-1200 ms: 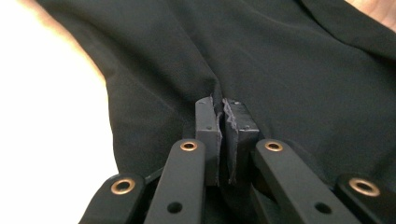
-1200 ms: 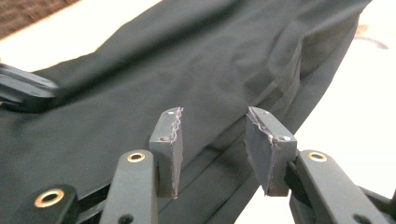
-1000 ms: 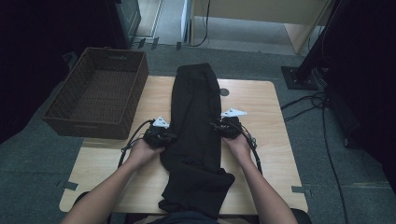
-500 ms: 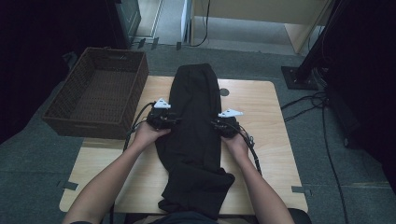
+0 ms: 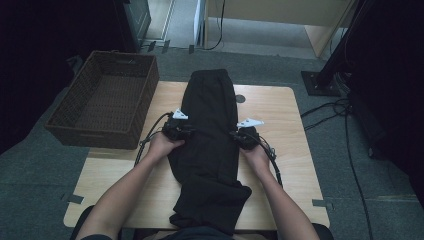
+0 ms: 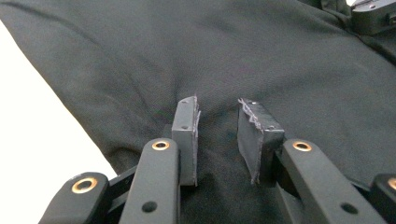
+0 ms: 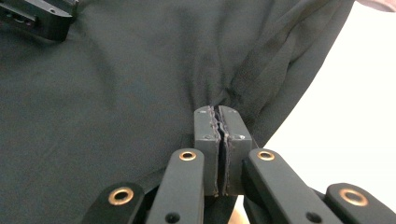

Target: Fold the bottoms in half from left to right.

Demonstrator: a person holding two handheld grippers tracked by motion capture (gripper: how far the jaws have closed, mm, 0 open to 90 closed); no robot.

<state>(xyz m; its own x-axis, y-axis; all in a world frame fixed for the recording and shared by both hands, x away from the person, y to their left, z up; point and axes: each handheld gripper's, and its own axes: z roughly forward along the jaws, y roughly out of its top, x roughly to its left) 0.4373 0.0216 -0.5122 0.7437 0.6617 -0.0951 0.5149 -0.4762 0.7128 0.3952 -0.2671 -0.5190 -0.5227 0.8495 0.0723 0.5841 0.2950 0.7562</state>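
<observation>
Both grippers sit on a long black garment (image 5: 210, 145) in the high view: the left gripper (image 5: 181, 131) at its left edge, the right gripper (image 5: 240, 137) at its right edge, level with each other across the cloth. Each is held by a hand, with forearms coming up from the bottom. The garment runs lengthwise down the wooden table (image 5: 285, 115) between the grippers, its near end bunched at the table's edge. A woven basket (image 5: 105, 102) stands beyond the left gripper, off the table's left side.

Seen from the left gripper view, the left gripper (image 6: 218, 123) has its jaws apart with a clear gap, having just been closing; the garment (image 6: 233, 56) lies under and ahead of the pads, with none of it pinched.

Through the right gripper view, the right gripper (image 7: 219, 126) has its pads pressed together, having just been closing, with a puckered fold of the garment (image 7: 116, 84) gathered at their tips.
</observation>
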